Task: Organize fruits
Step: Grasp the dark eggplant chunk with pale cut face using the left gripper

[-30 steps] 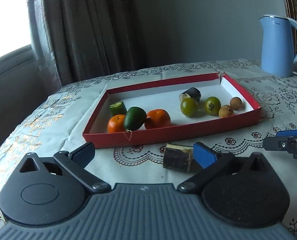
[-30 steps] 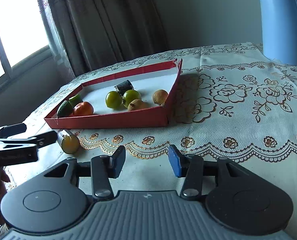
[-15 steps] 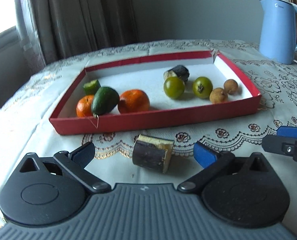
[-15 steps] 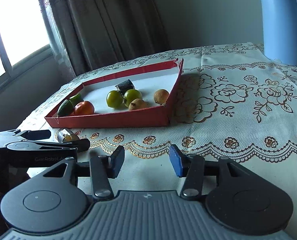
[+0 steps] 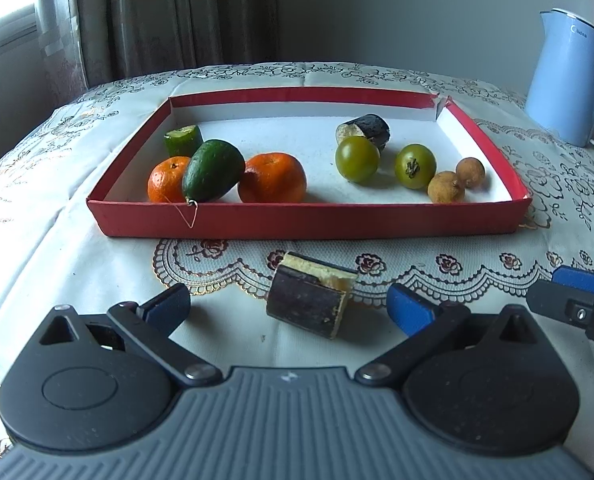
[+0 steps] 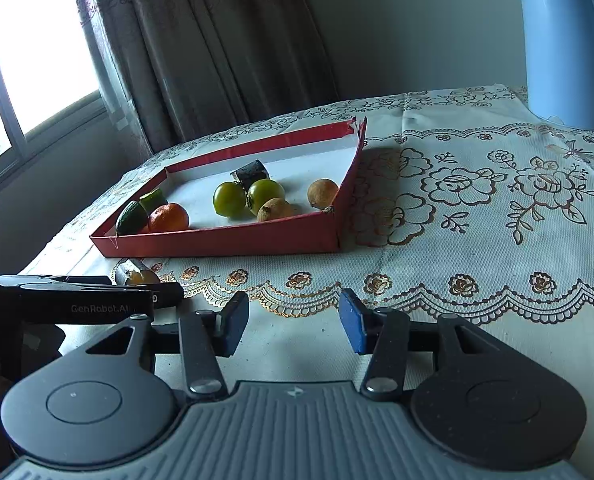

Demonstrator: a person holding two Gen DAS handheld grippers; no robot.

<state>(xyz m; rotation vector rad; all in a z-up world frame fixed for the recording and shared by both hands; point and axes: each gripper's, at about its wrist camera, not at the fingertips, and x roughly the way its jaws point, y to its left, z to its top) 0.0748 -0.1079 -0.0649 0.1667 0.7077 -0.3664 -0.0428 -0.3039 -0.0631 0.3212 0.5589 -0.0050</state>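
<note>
With the left claw [image 5: 289, 306] spread wide around the dark sugarcane piece [image 5: 311, 300] lying just before the red tray [image 5: 309, 222], and the right claw [image 6: 293, 322] part-open and empty, a skewed pinch could roll the piece away.

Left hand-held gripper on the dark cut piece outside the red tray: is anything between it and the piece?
Nothing visible. The dark cut piece lies on the tablecloth between the open fingers of the left hand-held gripper, apart from both pads. To go into the red tray, it must clear the tray's near wall.
</note>
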